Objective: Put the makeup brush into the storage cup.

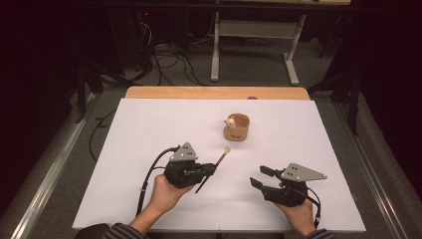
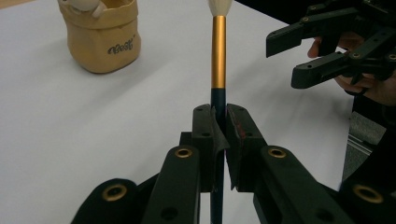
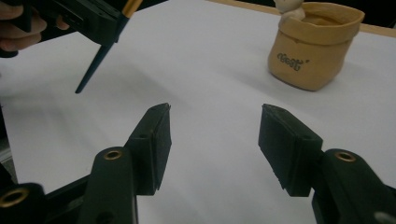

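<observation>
A slim brush (image 1: 222,158) with a dark handle, gold ferrule and white tip is clamped by its handle in my left gripper (image 1: 211,169), tip aimed toward a tan sack-shaped cup (image 1: 236,127). In the left gripper view the pads of that gripper (image 2: 223,128) press on the brush (image 2: 218,51), with the cup (image 2: 103,39) far left. My right gripper (image 1: 260,176) hovers at the near right, open, nothing between its jaws. In its own view the right gripper (image 3: 214,135) spans bare white sheet, the cup (image 3: 310,46) beyond, the brush's pointed end (image 3: 95,65) at upper left.
A white sheet (image 1: 149,129) covers the table, with a wooden edge (image 1: 214,92) at the far side. A small pale figure (image 1: 231,121) sits on the cup's rim. Beyond the table lie floor cables and a metal stand (image 1: 215,50).
</observation>
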{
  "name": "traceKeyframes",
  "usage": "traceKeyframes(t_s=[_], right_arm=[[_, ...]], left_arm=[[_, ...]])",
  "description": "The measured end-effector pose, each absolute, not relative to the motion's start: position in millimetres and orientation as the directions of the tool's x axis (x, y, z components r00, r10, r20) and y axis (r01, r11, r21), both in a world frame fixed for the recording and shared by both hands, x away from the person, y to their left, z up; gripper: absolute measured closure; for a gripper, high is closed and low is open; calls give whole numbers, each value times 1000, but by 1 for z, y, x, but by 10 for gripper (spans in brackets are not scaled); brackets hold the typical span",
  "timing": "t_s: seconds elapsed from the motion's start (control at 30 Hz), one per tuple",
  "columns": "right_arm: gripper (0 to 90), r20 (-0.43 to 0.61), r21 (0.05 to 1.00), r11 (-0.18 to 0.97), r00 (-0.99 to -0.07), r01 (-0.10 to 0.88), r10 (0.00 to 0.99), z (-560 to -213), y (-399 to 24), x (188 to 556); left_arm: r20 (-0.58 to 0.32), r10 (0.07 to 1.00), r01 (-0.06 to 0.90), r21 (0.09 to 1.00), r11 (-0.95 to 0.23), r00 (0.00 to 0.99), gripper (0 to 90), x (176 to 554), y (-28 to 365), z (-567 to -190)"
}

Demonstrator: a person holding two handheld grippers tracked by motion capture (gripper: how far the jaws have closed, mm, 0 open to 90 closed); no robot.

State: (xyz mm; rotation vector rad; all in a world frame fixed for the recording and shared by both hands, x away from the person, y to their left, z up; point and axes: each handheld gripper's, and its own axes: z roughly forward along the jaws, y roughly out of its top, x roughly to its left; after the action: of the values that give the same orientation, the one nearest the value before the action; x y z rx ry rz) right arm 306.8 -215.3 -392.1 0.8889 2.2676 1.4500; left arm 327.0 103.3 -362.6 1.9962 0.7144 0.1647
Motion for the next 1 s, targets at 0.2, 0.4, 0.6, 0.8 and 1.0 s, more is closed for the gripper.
traceKeyframes(t_s=[0.2, 0.4, 0.6, 0.8, 1.0], right_arm=[[481, 79, 898, 293, -776, 328, 626, -391, -204, 309], [509, 97, 906, 278, -798, 318, 595, -389, -196, 311], [513, 102, 905, 284, -809, 318, 579, -389, -187, 312], [512, 102, 901, 300, -825, 314, 556, -391, -176, 313], [515, 124, 897, 297, -833, 326, 539, -391, -166, 315]], left_arm=[[-145, 538, 392, 838, -379, 830, 829, 326, 95, -363], [-140, 535, 385, 841, -380, 833, 829, 326, 93, -363], [-139, 535, 379, 848, -369, 833, 829, 326, 94, -362], [-143, 533, 377, 853, -361, 834, 829, 325, 93, -362], [-138, 528, 376, 848, -375, 838, 829, 325, 91, -364]])
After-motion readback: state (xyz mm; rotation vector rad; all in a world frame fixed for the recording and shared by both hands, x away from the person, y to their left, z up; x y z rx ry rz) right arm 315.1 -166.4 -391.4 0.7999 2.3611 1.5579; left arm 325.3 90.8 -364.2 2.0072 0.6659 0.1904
